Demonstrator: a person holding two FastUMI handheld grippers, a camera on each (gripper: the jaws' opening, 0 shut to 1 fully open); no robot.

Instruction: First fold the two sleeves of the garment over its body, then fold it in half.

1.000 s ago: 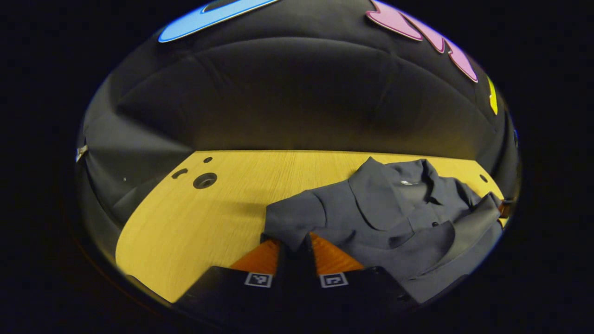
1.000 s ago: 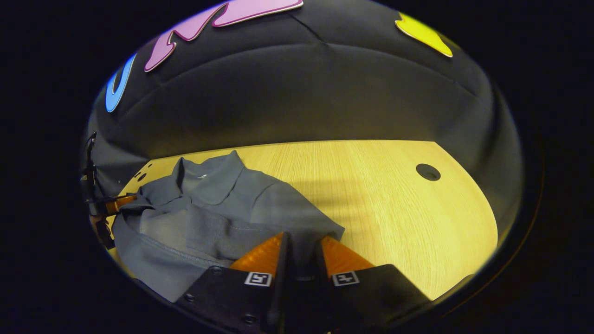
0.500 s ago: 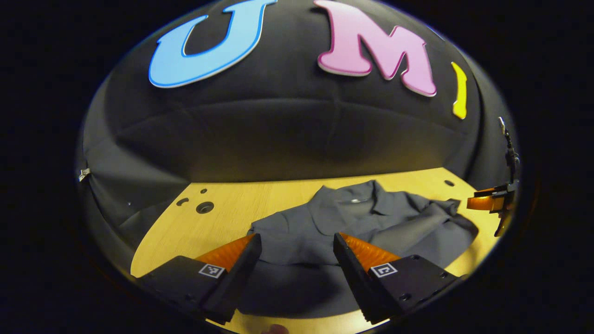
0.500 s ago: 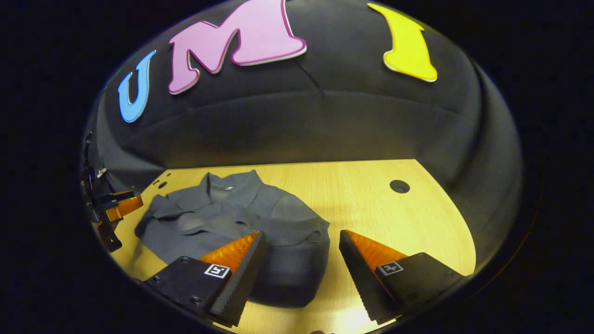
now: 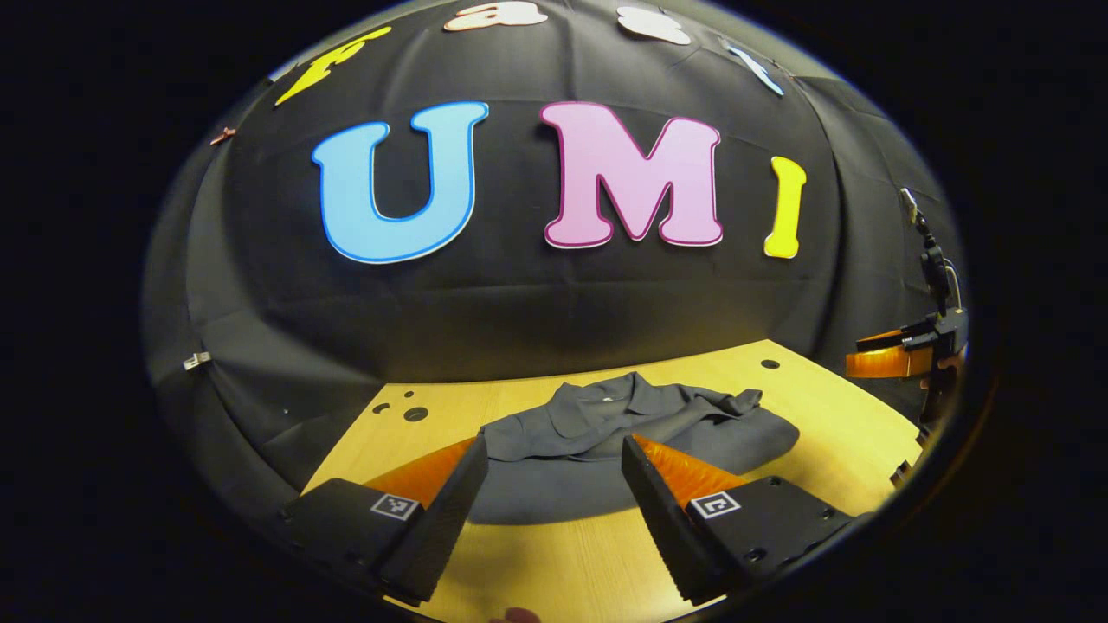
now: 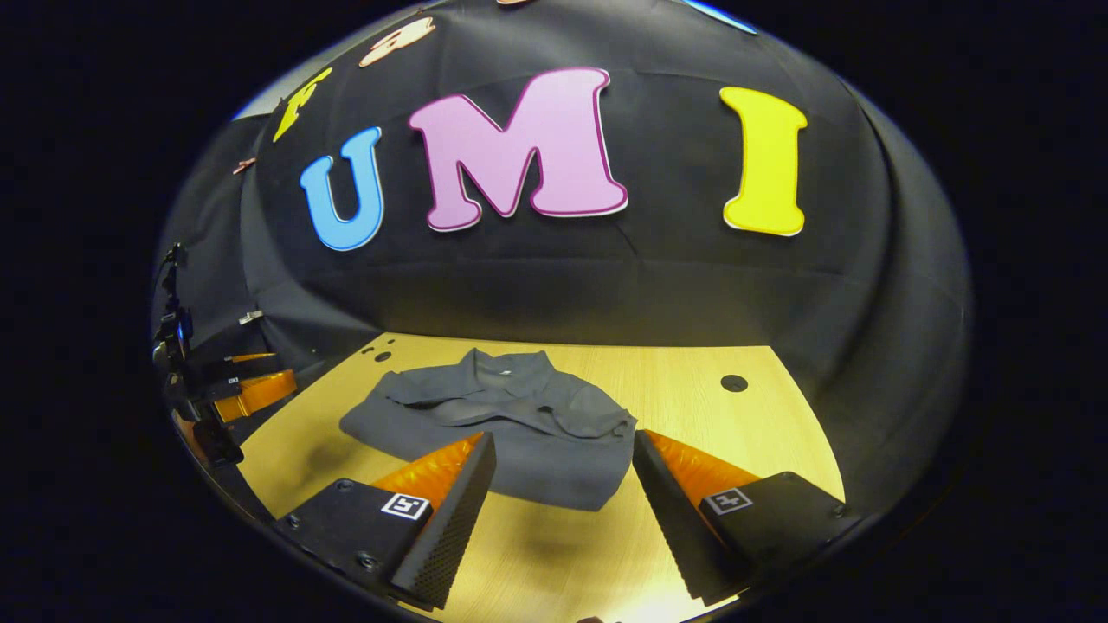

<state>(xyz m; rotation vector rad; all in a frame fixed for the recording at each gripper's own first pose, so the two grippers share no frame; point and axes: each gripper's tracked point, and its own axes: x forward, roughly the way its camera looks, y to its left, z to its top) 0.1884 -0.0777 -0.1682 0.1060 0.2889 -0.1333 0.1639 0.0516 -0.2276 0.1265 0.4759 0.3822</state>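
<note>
The dark grey polo shirt lies folded in a compact bundle on the wooden table, collar toward the booth's black cloth wall. How neatly the sleeves are tucked is hard to judge: the fabric is dark, rumpled across the middle, and its near hem sits in shadow.

In the left gripper view, the left gripper hangs above the table's near side, jaws spread wide with nothing between them, and its fingers cover the shirt's lower corners. At the right edge the right gripper is cut off by the rim, so its fingers are only partly seen there.

In the right gripper view, the right gripper is likewise wide apart and empty, clear of the shirt, whose near hem falls between the two fingers. The left gripper shows small at the left edge, off the table's side.

Small round holes mark the table's far left corner, and another hole sits on the far right, well apart from the shirt.
</note>
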